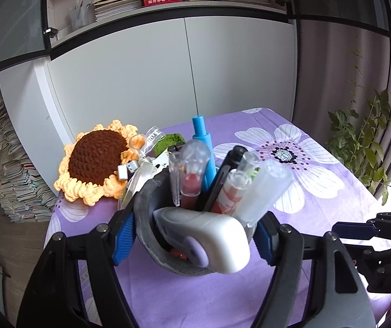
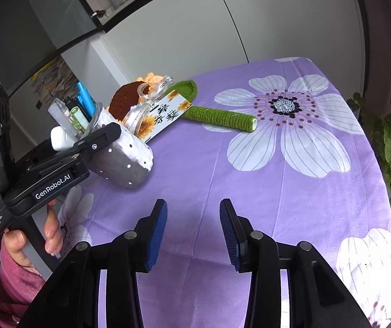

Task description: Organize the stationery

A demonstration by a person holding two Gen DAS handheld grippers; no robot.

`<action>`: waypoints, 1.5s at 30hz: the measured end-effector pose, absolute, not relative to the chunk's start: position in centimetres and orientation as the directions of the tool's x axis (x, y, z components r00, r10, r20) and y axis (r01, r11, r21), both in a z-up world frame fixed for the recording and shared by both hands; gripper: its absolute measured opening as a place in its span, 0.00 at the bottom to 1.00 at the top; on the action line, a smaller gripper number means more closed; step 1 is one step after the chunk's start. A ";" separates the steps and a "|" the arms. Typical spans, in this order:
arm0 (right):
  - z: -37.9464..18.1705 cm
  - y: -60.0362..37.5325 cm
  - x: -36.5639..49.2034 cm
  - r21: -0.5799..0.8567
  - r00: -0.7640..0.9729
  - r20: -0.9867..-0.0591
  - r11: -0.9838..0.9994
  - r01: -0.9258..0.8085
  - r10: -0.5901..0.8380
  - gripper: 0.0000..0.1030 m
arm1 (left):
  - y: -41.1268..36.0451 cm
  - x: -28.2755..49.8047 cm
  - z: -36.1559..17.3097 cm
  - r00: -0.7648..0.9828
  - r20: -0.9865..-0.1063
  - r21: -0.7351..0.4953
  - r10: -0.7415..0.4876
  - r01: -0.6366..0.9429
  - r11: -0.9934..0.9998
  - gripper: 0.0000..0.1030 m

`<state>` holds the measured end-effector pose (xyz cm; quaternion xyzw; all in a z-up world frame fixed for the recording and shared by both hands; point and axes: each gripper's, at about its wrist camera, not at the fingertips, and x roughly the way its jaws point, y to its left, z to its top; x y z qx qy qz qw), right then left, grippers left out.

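Purple flowered desk (image 2: 195,180) beneath both claws, white cupboard (image 1: 168,68) beyond its far edge. Grey pen holder (image 1: 151,235) full of pens clamped in left claw (image 1: 192,235) — tilted, crochet sunflower (image 1: 97,161) just behind. Right claw (image 2: 192,229) parted, empty — open cloth ahead.

Table under purple floral cloth (image 2: 250,191); crocheted sunflower (image 2: 222,117) lies on it, grey pen cup (image 2: 130,164) beside.
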<state>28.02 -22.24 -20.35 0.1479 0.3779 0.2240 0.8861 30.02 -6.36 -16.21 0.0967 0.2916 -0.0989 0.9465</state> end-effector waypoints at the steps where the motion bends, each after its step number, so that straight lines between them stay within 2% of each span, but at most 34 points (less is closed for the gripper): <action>1: -20.3 -22.4 28.0 0.428 0.619 -0.604 0.859 -0.280 0.503 0.39 | -6.7 30.2 -16.3 0.807 -0.575 0.125 -0.136 0.251 0.960 0.68; 15: -21.2 -24.5 28.6 0.447 0.631 -0.609 0.865 -0.227 0.480 0.39 | -8.2 31.6 -17.7 0.782 -0.607 0.119 -0.140 0.264 0.957 0.68; 21: -21.2 -24.2 28.6 0.447 0.627 -0.610 0.864 -0.233 0.484 0.39 | -8.4 31.1 -17.7 0.798 -0.592 0.164 -0.112 0.256 0.953 0.70; 23: -21.2 -24.1 28.5 0.446 0.627 -0.610 0.864 -0.233 0.484 0.39 | -8.4 30.6 -17.4 0.813 -0.574 0.185 -0.103 0.251 0.950 0.77; 25: -21.1 -24.0 28.4 0.444 0.628 -0.610 0.865 -0.235 0.484 0.39 | -8.5 30.1 -17.1 0.830 -0.550 0.206 -0.093 0.243 0.948 0.89; 37: -20.0 -23.3 27.3 0.416 0.641 -0.609 0.876 -0.244 0.468 0.39 | -6.5 28.1 -16.4 0.827 -0.555 0.178 -0.086 0.219 0.959 0.92; 45: -18.6 -22.0 26.1 0.378 0.655 -0.606 0.887 -0.264 0.453 0.39 | -5.0 25.2 -14.4 0.863 -0.499 0.174 -0.078 0.187 0.967 0.99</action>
